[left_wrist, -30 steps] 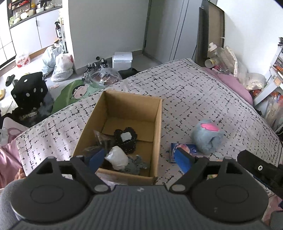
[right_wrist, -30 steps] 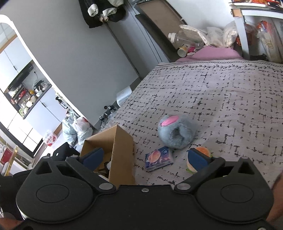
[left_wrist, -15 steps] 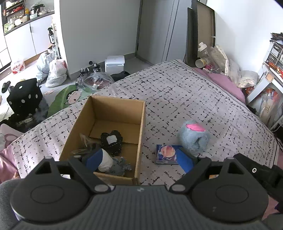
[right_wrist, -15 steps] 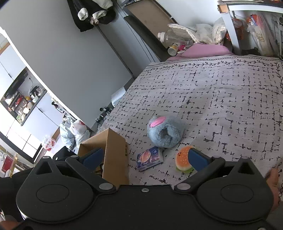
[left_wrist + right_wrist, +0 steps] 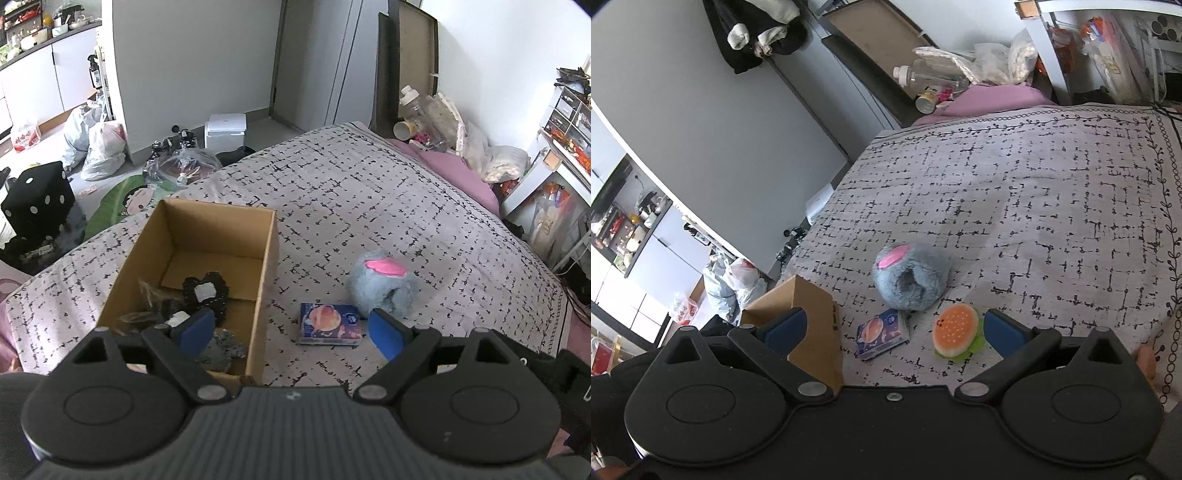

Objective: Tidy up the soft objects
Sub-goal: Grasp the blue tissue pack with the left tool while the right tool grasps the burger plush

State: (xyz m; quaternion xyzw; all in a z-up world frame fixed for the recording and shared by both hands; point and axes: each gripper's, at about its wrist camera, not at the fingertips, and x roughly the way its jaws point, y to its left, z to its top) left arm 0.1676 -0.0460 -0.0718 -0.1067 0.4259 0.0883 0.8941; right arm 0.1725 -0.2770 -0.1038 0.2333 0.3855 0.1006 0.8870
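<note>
Left wrist view: both grippers' fingers wide and empty, cardboard box (image 5: 207,258) open-topped on bed (image 5: 369,206) to receive blue plush (image 5: 382,282).

Hidden and cut-off parts

In the right wrist view, the cardboard box (image 5: 812,332) shows only one corner, its inside hidden. In the left wrist view, the left tool (image 5: 291,332) body covers the box's near wall, and its dark contents (image 5: 173,310) are unclear.
</note>
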